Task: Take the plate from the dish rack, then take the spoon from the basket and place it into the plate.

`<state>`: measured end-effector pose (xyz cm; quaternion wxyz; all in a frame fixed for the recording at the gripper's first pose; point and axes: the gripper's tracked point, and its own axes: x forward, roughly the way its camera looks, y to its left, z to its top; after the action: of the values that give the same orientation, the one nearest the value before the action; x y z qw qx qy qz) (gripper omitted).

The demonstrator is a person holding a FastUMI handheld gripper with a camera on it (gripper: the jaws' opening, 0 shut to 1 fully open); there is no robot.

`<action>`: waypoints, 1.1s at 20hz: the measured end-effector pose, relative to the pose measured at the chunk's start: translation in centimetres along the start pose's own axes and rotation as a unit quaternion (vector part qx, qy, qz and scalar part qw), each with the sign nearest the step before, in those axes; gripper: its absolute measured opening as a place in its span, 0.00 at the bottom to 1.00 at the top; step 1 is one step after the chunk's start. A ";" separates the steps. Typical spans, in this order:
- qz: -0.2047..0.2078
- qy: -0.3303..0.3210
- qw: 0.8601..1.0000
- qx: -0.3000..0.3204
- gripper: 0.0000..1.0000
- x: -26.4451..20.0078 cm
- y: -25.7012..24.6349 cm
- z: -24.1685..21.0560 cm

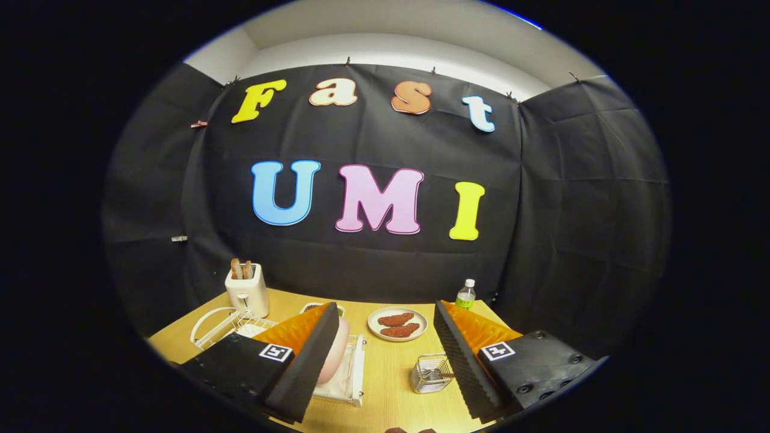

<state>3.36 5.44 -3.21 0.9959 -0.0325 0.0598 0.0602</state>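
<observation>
Hovering wide open and empty, the gripper (385, 355) sits above the table (385, 373); pink plate (337, 355) in rack (352, 385) at nine o'clock, spoon (438, 376) in basket (428, 374) at three.

Wood-grain table (385, 373); wire basket (431, 374); glossy plate (334, 355)
</observation>
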 end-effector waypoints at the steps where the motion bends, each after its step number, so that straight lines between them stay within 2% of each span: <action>1: 0.007 0.006 1.000 -0.001 0.97 0.7 0.6 -0.3; 8: 0.022 0.067 0.997 -0.016 0.97 6.6 4.1 -3.5; 14: 0.010 0.170 0.985 -0.011 0.93 10.9 6.3 -10.4; 18: -0.010 0.224 0.974 -0.007 0.74 12.5 6.5 -13.9; 22: -0.021 0.245 0.969 0.016 0.53 13.5 6.7 -15.7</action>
<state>13.98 12.53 -20.83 0.9523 -0.0317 0.3020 0.0289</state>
